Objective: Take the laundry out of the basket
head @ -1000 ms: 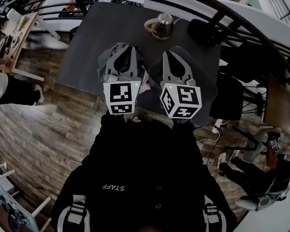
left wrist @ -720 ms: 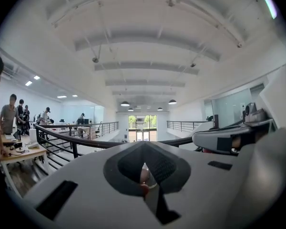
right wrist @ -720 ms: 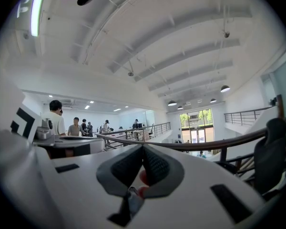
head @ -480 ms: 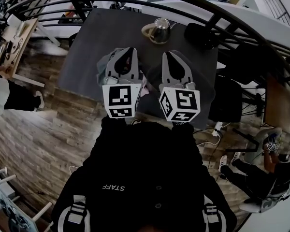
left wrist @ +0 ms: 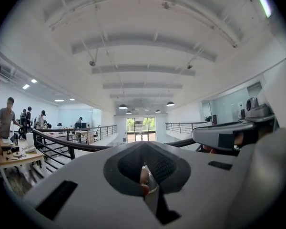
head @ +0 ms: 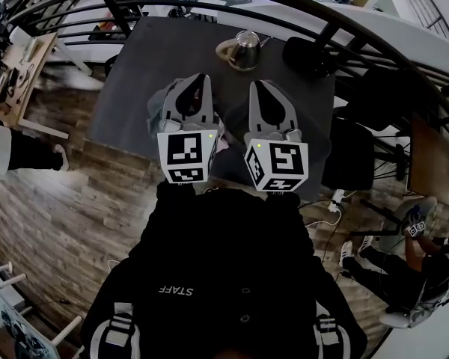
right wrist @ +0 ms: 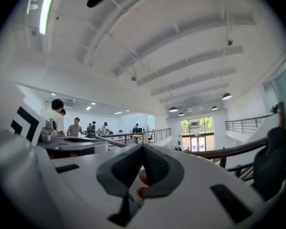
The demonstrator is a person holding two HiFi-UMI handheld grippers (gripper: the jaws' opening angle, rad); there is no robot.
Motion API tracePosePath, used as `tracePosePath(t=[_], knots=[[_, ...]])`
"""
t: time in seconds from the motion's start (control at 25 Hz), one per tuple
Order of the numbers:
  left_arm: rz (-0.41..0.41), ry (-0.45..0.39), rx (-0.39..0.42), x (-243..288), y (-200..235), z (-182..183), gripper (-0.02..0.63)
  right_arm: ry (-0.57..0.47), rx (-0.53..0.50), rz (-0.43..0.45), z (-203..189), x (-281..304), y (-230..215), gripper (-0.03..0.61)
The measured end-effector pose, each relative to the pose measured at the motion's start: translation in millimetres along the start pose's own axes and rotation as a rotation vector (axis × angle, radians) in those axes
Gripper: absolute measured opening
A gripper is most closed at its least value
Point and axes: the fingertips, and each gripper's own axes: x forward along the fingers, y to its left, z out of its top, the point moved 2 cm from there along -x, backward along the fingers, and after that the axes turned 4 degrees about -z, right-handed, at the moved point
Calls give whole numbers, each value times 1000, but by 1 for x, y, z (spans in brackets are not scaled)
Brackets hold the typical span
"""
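In the head view my left gripper (head: 197, 79) and right gripper (head: 256, 87) are held side by side, level, over a dark grey table (head: 131, 66). Both are shut, and I see nothing pinched between the jaws. A grey cloth (head: 159, 99) lies bunched on the table beneath the left gripper, with a pink scrap (head: 223, 139) showing between the two grippers. No basket can be made out. The left gripper view shows its gripper (left wrist: 142, 144) with jaws together, aimed at the open hall. The right gripper view shows its gripper (right wrist: 143, 148) the same way.
A metal kettle (head: 244, 48) stands at the table's far edge on a round mat. A black chair (head: 308, 51) stands to its right. A curved black railing (head: 344, 21) runs behind the table. People sit at the lower right and stand at the left edge.
Both grippers have risen slightly over the table, still shut. The head view has shifted a little.
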Motion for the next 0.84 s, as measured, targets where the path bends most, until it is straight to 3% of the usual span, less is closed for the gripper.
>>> tracePosePath(t=[0.84], knots=[[-2, 2, -11, -4, -22, -5, 0, -17, 14, -18, -2, -19, -18, 14]])
